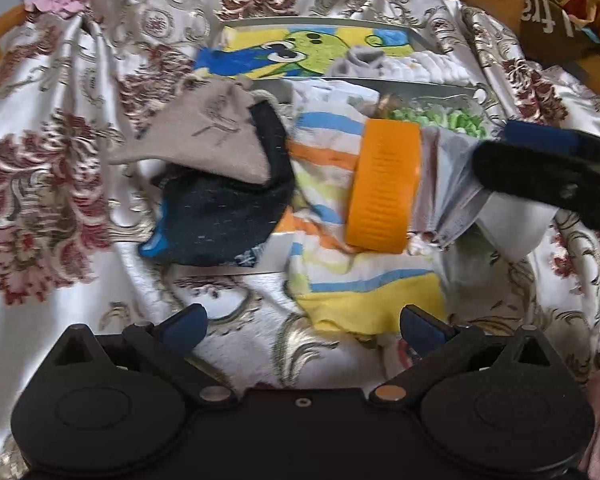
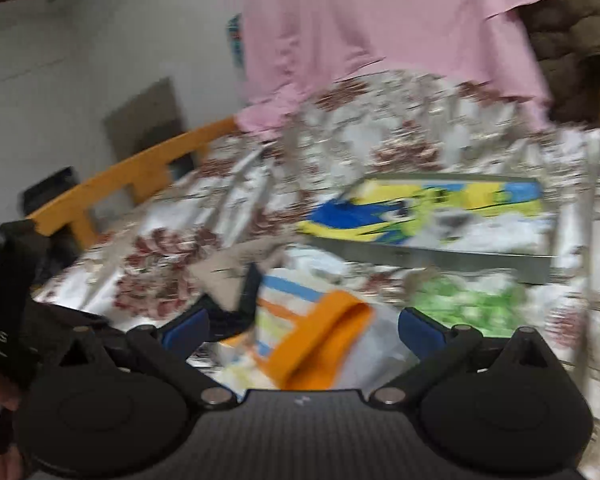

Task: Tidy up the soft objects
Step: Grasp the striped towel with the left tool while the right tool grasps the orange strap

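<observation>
Striped cloth ahead of open left hand-held gripper.

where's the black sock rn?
Left wrist view, left of centre: the black sock lies on the floral cloth, under the grey sock, beside the striped cloth.

I'm working in a home, by the look of it a bedroom. Under my tongs is a satin bedspread woven with dark red flowers and gold scrolls, rumpled the way bedding gets, and it sits inside a yellow wooden frame with a low slatted rail like the side of a bed. A pink garment hangs down over the far end, and a brown quilted coat is bunched beside it. Small socks and striped children's cloths lie scattered about. Behind is a plain pale wall.
</observation>
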The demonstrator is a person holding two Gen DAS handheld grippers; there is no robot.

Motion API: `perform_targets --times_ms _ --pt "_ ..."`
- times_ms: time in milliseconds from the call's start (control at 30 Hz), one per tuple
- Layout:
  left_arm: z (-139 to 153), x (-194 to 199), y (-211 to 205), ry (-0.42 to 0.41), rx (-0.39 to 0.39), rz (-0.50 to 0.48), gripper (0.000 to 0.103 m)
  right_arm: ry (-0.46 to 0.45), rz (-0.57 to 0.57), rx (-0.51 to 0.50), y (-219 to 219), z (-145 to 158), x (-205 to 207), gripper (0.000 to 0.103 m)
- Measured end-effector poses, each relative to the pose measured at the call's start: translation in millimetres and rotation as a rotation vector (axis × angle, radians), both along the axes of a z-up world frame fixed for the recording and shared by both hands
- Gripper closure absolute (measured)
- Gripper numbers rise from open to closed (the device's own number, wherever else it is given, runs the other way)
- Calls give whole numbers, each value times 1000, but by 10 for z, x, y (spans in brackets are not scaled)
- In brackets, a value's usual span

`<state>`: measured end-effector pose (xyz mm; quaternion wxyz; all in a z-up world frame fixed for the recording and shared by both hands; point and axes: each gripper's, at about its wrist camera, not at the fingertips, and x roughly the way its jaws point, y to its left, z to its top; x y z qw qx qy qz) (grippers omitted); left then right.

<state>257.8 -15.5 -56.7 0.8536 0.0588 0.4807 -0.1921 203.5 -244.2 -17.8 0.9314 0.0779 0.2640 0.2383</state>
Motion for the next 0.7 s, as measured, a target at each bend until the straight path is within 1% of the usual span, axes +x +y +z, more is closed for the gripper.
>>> perform_targets --times_ms 100,167,233,300,400,500,567,700 --pt "-48 35 -13 5 -35 0 1 22 75 16 66 -72 202 0" --pt "-98 33 -35 3 -40 -2 2 37 111 24 92 -122 316 0" --pt "-129 24 -75 -4 -31 -19 4 47 100 16 108 -163 392 0" --pt "-143 37 -95 -9 -36 -31 6 77 80 28 70 -200 442 0" --pt "-150 82 -74 3 -88 -16 9 130 77 65 -3 -258 507 1" --pt "-169 125 -69 21 -131 -3 14 175 101 67 19 -309 569 1" --pt "-196 142 -69 38 -145 -2 18 187 117 58 47 -342 599 1" --pt "-247 160 -73 61 -159 -3 25 180 131 41 136 -358 653 0"
